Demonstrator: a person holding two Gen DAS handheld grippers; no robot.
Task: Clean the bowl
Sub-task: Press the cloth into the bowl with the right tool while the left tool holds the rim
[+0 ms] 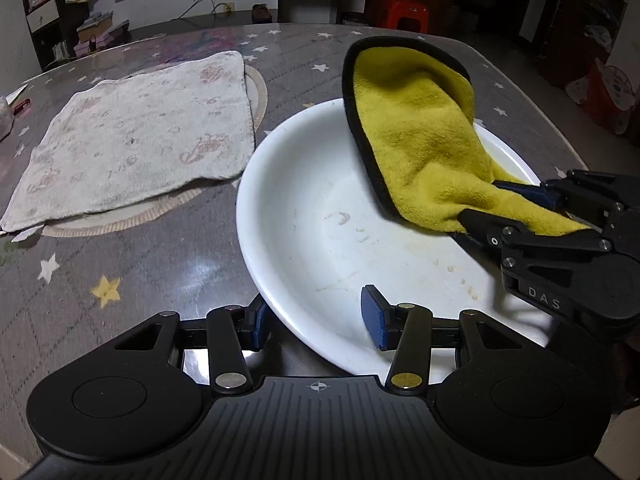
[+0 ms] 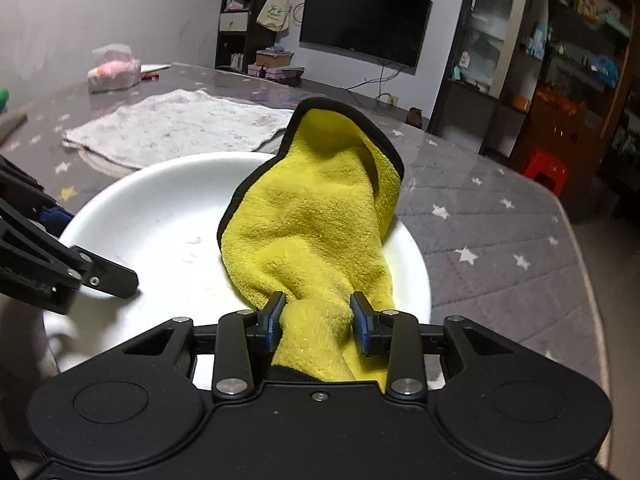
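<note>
A white bowl (image 1: 304,216) with faint dried stains on its floor sits on the grey star-patterned table; it also shows in the right wrist view (image 2: 160,200). My left gripper (image 1: 316,320) is open and straddles the bowl's near rim, one finger outside and one inside. My right gripper (image 2: 318,316) is shut on a yellow cloth with black edging (image 2: 316,216). The cloth (image 1: 420,132) hangs over the bowl's far right side and touches its inside. The right gripper also shows in the left wrist view (image 1: 516,204).
A white patterned towel (image 1: 132,136) lies flat on a round mat at the left of the bowl. A tissue pack (image 2: 114,70) stands at the table's far left. The table edge (image 2: 580,240) runs close on the right.
</note>
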